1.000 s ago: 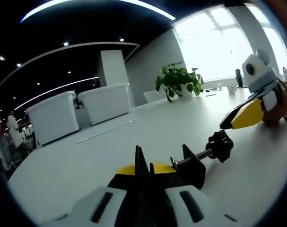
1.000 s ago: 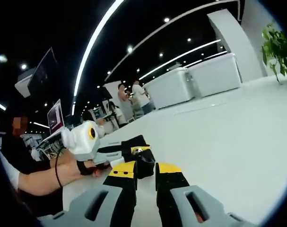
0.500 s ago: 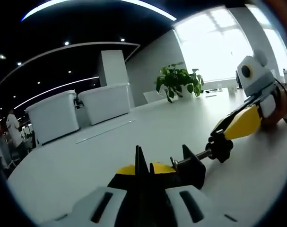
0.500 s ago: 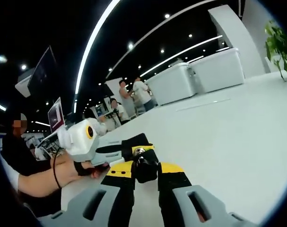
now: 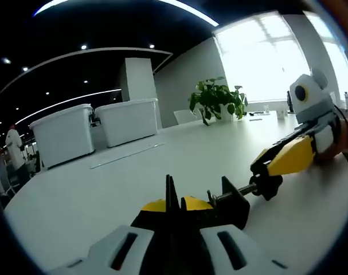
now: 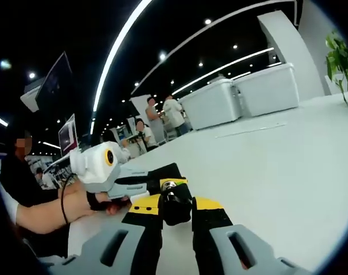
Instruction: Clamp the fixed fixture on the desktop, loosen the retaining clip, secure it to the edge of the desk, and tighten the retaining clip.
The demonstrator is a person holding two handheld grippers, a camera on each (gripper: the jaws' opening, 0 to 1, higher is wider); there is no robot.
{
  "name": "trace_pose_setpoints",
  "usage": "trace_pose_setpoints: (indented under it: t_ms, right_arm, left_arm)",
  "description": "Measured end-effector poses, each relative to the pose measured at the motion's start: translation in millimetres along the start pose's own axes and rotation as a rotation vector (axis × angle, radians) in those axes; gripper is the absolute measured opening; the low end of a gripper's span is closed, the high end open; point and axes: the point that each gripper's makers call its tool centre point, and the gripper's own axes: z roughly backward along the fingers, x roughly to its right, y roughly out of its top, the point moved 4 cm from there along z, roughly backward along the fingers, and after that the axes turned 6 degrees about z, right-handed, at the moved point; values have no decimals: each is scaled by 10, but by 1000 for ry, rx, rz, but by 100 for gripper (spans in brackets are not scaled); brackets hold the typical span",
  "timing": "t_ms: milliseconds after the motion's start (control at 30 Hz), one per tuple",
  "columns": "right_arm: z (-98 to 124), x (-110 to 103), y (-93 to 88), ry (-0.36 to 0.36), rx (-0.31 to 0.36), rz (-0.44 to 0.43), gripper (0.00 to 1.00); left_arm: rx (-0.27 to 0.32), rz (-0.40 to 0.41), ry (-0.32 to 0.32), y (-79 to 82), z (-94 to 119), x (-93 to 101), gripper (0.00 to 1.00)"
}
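A black clamp fixture [image 5: 231, 206] lies on the white desk [image 5: 105, 189], and my left gripper [image 5: 172, 197] is shut on its body. Its threaded rod runs right to a black knob [image 5: 271, 186]. My right gripper [image 5: 264, 172], with yellow tips, comes in from the right and is shut on that knob. In the right gripper view the knob [image 6: 174, 211] sits between my right gripper's [image 6: 176, 203] yellow pads. Just beyond it the left gripper [image 6: 165, 179] holds the fixture, a hand [image 6: 99, 201] behind it.
Two large white bins [image 5: 93, 129] stand at the far side of the desk and a potted plant [image 5: 216, 100] near the bright window. Several people [image 6: 168, 112] stand in the background. Broad bare desk surface [image 6: 277, 160] stretches to the right.
My right gripper has moved in from the right and shut on the clamp's knob. The left gripper still holds the fixture in the same place.
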Motion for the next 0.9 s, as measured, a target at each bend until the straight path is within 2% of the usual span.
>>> trace_pose_setpoints:
  t_ms: [133,233,500,733,767,900]
  right_arm:
    - [9,-53,24,-22,34,191,19]
    - [12,-92,27,-39,44,287,19]
    - [17,-120,27,-48,48,355,19]
    - [11,-158,31,-65,52,472,19]
    - [13,-165,38,-66,52,517,19]
    - [5,-177,35,-78,51,572,19]
  left_arm:
    - [-1,3,-1,-8,19,24,7]
    - [0,2,1,-10,30,31,7]
    - [0,1,3,-13,43,43,7]
    - [-1,8,-2,-15,43,43,6]
    - [-1,8,-2,-15,44,43,6]
    - [-1,7,-1,-15,40,41,7]
